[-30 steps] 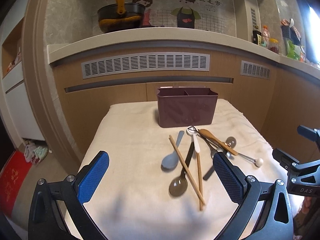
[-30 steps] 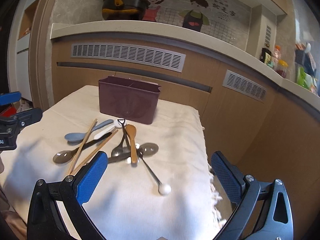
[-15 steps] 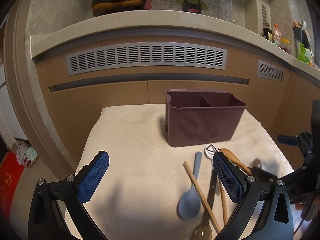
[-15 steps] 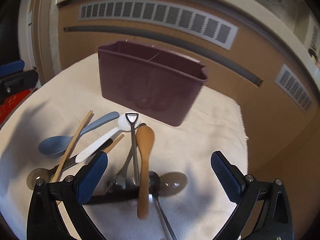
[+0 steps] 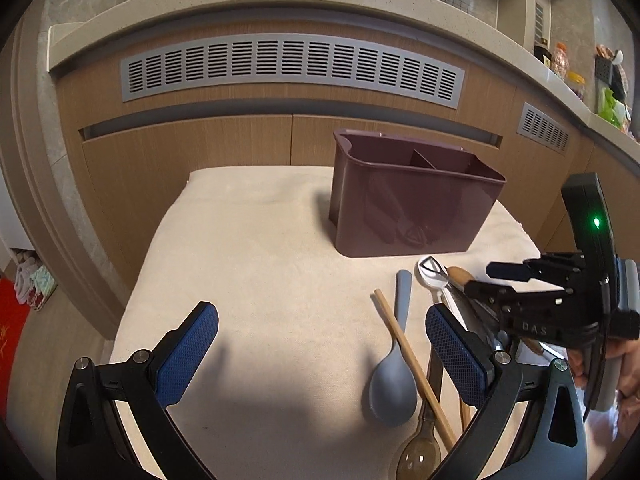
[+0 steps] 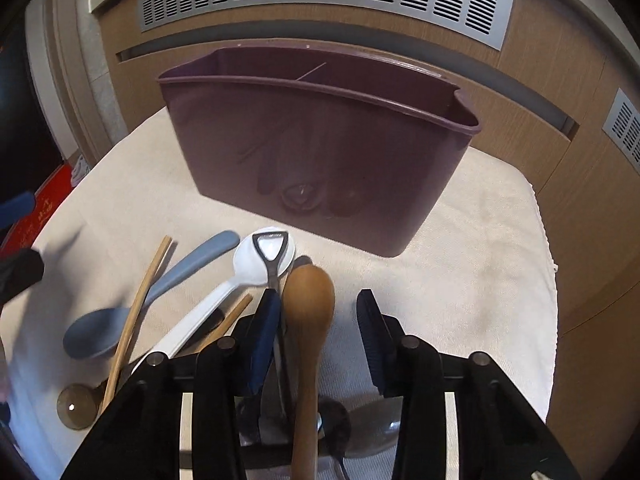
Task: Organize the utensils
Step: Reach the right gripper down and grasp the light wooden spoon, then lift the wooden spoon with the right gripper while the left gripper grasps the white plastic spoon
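A heap of utensils lies on the cream cloth in front of a two-compartment maroon caddy [image 5: 412, 208] [image 6: 320, 152]. My right gripper [image 6: 316, 308] is low over the heap and its jaws are closing. The wooden spoon [image 6: 310, 304] lies between them, and the pads stand apart from it. Beside it are a metal utensil handle [image 6: 272, 248], a white spoon [image 6: 256, 260], a blue-grey spoon [image 6: 100, 332] [image 5: 394, 384], wooden chopsticks [image 6: 136, 316] [image 5: 412, 364] and a smoky clear spoon [image 6: 76, 404]. My left gripper [image 5: 322, 356] hovers open and holds nothing, left of the heap. The right gripper [image 5: 516, 280] shows at the right of the left wrist view.
The cloth-covered table [image 5: 260, 280] stands against a wooden counter front with grey vent grilles [image 5: 292, 68]. Its left edge drops to the floor, where a red mat [image 5: 12, 332] lies. Bottles and packets [image 5: 560, 64] sit on the counter at the far right.
Both grippers moved forward and down toward the table. The right one has come down over the heap and narrowed its jaws around the wooden spoon. The caddy looms larger in both views.
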{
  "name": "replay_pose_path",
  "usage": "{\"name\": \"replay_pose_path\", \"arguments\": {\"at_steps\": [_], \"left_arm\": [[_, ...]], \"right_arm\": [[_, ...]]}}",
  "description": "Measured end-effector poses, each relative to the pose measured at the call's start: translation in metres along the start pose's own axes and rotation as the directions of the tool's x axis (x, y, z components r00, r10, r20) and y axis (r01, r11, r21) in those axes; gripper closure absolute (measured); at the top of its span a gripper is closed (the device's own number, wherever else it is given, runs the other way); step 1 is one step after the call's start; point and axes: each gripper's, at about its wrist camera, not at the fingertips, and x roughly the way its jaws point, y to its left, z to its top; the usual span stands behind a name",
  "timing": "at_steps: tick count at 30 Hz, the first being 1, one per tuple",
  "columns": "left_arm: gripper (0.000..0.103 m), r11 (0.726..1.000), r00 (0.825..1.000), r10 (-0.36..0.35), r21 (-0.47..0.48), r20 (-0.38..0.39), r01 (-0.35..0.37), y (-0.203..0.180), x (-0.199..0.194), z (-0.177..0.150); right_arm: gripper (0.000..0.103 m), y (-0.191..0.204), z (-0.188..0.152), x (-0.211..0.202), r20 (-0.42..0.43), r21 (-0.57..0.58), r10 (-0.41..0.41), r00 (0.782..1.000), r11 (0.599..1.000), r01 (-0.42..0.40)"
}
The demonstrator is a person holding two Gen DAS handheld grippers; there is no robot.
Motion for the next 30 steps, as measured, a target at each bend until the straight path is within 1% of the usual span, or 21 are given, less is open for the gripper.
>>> {"name": "replay_pose_path", "arguments": {"at_steps": [5, 8, 9, 11, 13, 16, 19, 22, 24, 25, 26, 27, 28, 29, 30], "left_arm": [[0.0, 1.0, 1.0, -0.021, 0.005, -0.019, 0.021, -0.006, 0.004, 0.0], [0.0, 1.0, 0.999, -0.027, 0.014, -0.029, 0.027, -0.01, 0.004, 0.0], [0.0, 0.999, 0.999, -0.03, 0.016, -0.034, 0.03, -0.012, 0.005, 0.0], [0.0, 0.999, 0.999, -0.031, 0.018, -0.042, 0.032, -0.015, 0.006, 0.0], [0.0, 0.999, 0.998, -0.039, 0.018, -0.055, 0.04, -0.019, 0.007, 0.0], [0.0, 0.998, 0.995, -0.053, 0.031, -0.08, 0.056, -0.029, 0.011, 0.002], [0.0, 0.997, 0.994, -0.056, 0.053, -0.097, 0.061, -0.04, 0.016, 0.003], [0.0, 0.993, 0.989, -0.086, 0.068, -0.122, 0.095, -0.056, 0.025, 0.008], [0.001, 0.988, 0.981, -0.125, 0.076, -0.149, 0.138, -0.069, 0.035, 0.015], [0.002, 0.986, 0.979, -0.133, 0.08, -0.156, 0.146, -0.075, 0.04, 0.018], [0.006, 0.985, 0.978, -0.131, 0.089, -0.164, 0.147, -0.081, 0.046, 0.022], [0.015, 0.984, 0.976, -0.126, 0.102, -0.176, 0.146, -0.088, 0.052, 0.025], [0.02, 0.982, 0.972, -0.123, 0.118, -0.201, 0.149, -0.097, 0.063, 0.029], [0.032, 0.981, 0.968, -0.121, 0.125, -0.221, 0.151, -0.102, 0.071, 0.032], [0.04, 0.98, 0.963, -0.116, 0.13, -0.244, 0.152, -0.107, 0.08, 0.034]], "right_arm": [[0.066, -0.005, 0.005, 0.007, -0.024, 0.045, 0.047, 0.999, 0.998, -0.045], [0.067, -0.01, 0.0, 0.01, -0.054, 0.081, 0.128, 0.99, 0.989, -0.123], [0.069, -0.013, -0.001, 0.011, -0.062, 0.089, 0.151, 0.987, 0.985, -0.145], [0.08, -0.015, -0.005, 0.01, -0.074, 0.089, 0.186, 0.98, 0.98, -0.18], [0.079, -0.018, -0.01, 0.004, -0.067, 0.079, 0.173, 0.983, 0.983, -0.168], [0.079, -0.025, -0.018, -0.011, -0.028, 0.055, 0.101, 0.995, 0.994, -0.099], [0.079, -0.039, -0.024, -0.022, -0.012, 0.062, 0.033, 0.999, 0.998, -0.033], [0.079, -0.055, -0.031, -0.03, -0.003, 0.095, 0.017, 1.0, 0.995, -0.017], [0.079, -0.062, -0.037, -0.035, 0.006, 0.112, 0.019, 1.0, 0.993, -0.02], [0.079, -0.064, -0.039, -0.037, 0.012, 0.119, 0.023, 1.0, 0.993, -0.025], [0.079, -0.062, -0.039, -0.038, 0.016, 0.122, 0.027, 0.999, 0.992, -0.029], [0.079, -0.063, -0.042, -0.04, 0.023, 0.126, 0.03, 0.999, 0.992, -0.033], [0.079, -0.064, -0.044, -0.041, 0.032, 0.128, 0.029, 0.999, 0.991, -0.033], [0.079, -0.062, -0.045, -0.042, 0.038, 0.13, 0.028, 0.999, 0.991, -0.033], [0.079, -0.068, -0.051, -0.046, 0.044, 0.133, 0.033, 0.999, 0.99, -0.039]]}}
